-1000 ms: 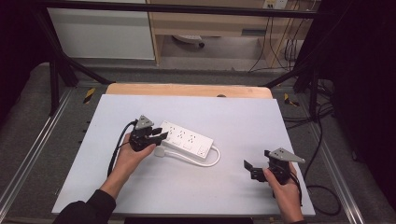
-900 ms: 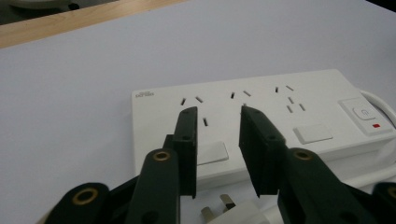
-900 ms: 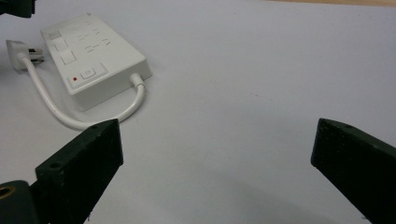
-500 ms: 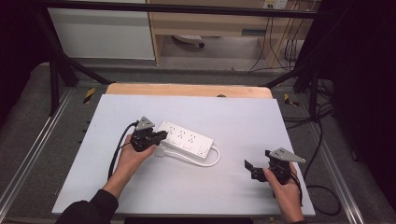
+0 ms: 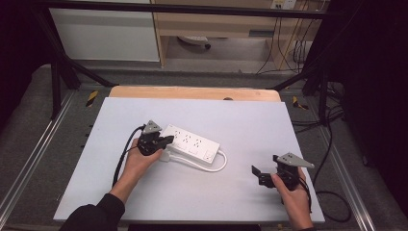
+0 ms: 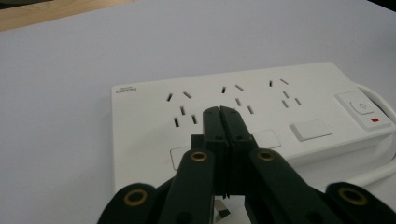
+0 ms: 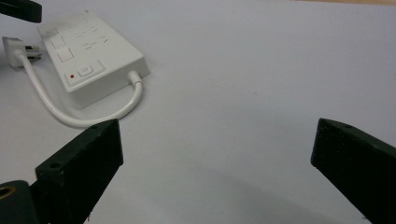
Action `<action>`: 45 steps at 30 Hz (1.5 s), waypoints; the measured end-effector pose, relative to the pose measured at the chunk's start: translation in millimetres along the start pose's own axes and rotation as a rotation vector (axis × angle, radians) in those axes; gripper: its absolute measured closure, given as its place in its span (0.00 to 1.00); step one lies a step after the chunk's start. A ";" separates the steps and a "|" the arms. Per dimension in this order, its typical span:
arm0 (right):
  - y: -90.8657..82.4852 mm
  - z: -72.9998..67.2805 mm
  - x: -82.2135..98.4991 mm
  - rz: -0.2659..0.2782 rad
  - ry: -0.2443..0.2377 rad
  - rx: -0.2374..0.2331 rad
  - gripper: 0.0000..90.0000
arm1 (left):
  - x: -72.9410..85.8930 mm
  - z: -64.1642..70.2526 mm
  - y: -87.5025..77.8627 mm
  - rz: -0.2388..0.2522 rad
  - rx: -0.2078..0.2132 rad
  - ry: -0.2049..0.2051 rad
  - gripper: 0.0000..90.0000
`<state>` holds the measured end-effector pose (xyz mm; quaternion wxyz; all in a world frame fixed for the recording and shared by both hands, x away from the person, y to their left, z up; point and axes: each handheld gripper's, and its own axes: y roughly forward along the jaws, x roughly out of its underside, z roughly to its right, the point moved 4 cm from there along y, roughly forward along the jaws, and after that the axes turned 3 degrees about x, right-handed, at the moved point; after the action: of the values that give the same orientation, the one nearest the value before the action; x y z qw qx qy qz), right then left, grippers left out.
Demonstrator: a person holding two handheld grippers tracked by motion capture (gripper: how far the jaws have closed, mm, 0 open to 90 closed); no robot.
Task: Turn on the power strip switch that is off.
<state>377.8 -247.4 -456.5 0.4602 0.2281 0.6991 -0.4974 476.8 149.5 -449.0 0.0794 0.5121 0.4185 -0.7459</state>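
Since a second ago the left hand-held gripper (image 5: 166, 140) has edged slightly right, its tips now over the near-left end of the white power strip (image 5: 191, 145); the right hand-held gripper (image 5: 258, 174) has barely shifted, and the strip itself has stayed in place. The power strip lies at the middle of the pale worktop (image 5: 231, 115), angled from far-left to near-right, its white cord (image 5: 219, 167) looping off the right end and back along the near side.

The left gripper view shows what the high view cannot: the jaws pressed together with nothing between them, tips resting over the strip's face just below the first group of sockets, with a switch and red mark at the strip's other end. A small metal piece glints beneath the jaws there; what it is cannot be made out.

The right gripper view shows that gripper's jaws spread wide apart over bare worktop, well away from the strip, and reveals the white plug (image 7: 14, 49) lying beside the strip's near side.
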 end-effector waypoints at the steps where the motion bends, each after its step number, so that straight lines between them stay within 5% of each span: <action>1: 0.1 -0.1 0.0 -0.001 0.001 0.000 0.03 | 0.0 0.1 0.2 -0.001 0.001 0.001 1.00; 45: -0.1 -0.6 0.1 0.000 0.003 -0.004 0.03 | 5.1 -1.6 13.6 -0.044 -0.003 0.037 1.00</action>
<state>377.5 -246.9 -456.5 0.4597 0.2278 0.7008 -0.4957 483.0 143.6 -460.9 0.0563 0.5163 0.4323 -0.7371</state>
